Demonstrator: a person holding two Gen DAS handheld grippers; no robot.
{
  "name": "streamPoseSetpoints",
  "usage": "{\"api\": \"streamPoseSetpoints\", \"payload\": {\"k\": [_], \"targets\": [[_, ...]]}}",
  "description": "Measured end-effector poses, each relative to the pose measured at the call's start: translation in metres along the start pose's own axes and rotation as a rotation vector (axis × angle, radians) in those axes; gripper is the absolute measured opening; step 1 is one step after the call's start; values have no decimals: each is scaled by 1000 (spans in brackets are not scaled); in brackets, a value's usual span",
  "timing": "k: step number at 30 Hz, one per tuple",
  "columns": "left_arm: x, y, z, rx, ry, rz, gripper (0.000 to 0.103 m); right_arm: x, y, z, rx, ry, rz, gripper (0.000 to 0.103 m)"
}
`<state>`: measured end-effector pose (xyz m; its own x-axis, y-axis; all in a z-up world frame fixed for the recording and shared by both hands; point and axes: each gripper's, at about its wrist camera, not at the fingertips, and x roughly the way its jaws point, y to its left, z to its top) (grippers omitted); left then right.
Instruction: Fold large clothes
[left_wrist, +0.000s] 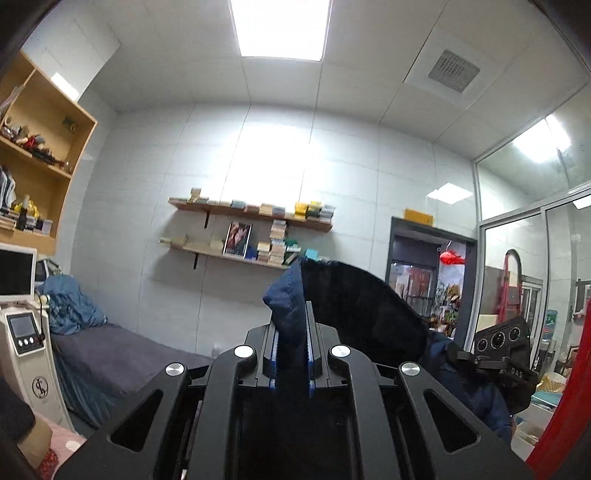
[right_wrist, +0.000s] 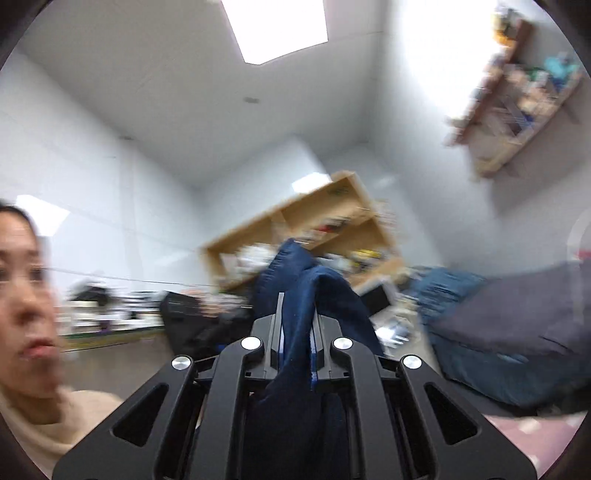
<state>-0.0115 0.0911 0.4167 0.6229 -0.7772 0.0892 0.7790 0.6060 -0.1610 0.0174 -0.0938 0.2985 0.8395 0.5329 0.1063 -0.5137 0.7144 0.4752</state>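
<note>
Both cameras point upward into a white-tiled room, so ceiling panels and walls fill most of each view.

In the left wrist view, the left tongs (left_wrist: 291, 325) are clenched on a bunched edge of a dark navy garment (left_wrist: 288, 306). The cloth stands up between the two fingers. A wide black part of it, perhaps the lining, arcs away to the right and drops toward the other black tool (left_wrist: 502, 354), which shows at the right edge of the picture. Behind it are wall shelves (left_wrist: 251, 218) with books, a wooden bookcase (left_wrist: 40, 155) at the left, and a bed (left_wrist: 118, 358) with a grey cover lower left.

In the right wrist view, which is blurred, the right tongs (right_wrist: 297, 328) are likewise closed on a fold of the same navy garment (right_wrist: 306, 291). The fabric rises above the fingers and also hangs down through them toward the camera. A person in a cream top (right_wrist: 48, 421) is at the left edge. The bed (right_wrist: 517, 325) lies to the right.

The garment is therefore held in the air, gripped at two points and slung between the tongs; no part of it can be seen resting on anything. Its long axis appears to run from one grip to the other, left to right in front of the person, and each hand holds its own end, so neither is nearer. The rest of the cloth hangs below the cameras and is hidden. Judging by this, folding has barely begun: the likely next step is to spread the garment out flat, and the bed looks like the closest surface.
</note>
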Motion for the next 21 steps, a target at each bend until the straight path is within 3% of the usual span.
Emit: {"api": "streamPoseSetpoints", "payload": {"k": [1, 2, 3, 4, 5, 6, 8, 10, 13, 17, 21], "targets": [[29, 4, -15, -6, 64, 27, 23, 10, -27, -10, 27, 44, -141, 11], [55, 16, -37, -8, 108, 48, 45, 21, -56, -24, 55, 96, -287, 12], [82, 26, -60, -9, 145, 95, 73, 27, -76, -35, 74, 134, -368, 14], [107, 36, -83, -2, 184, 143, 88, 34, -102, -52, 82, 165, -468, 16], [129, 44, -104, 14, 240, 169, 96, 34, -126, -68, 89, 170, -564, 20], [145, 50, -121, 25, 293, 184, 96, 32, -154, -89, 113, 168, -679, 26], [180, 64, -173, 24, 437, 219, 97, 26, -199, -123, 186, 196, -842, 81], [198, 82, -217, -5, 588, 251, 97, 13, -230, -155, 293, 229, -920, 82], [197, 114, -287, -49, 761, 321, 97, 1, -257, -207, 453, 313, -908, 82], [171, 142, -362, 4, 928, 460, 97, -7, -266, -290, 522, 515, -990, 82], [123, 164, -435, 5, 1106, 514, 97, -16, -258, -368, 485, 743, -1053, 82]]}}
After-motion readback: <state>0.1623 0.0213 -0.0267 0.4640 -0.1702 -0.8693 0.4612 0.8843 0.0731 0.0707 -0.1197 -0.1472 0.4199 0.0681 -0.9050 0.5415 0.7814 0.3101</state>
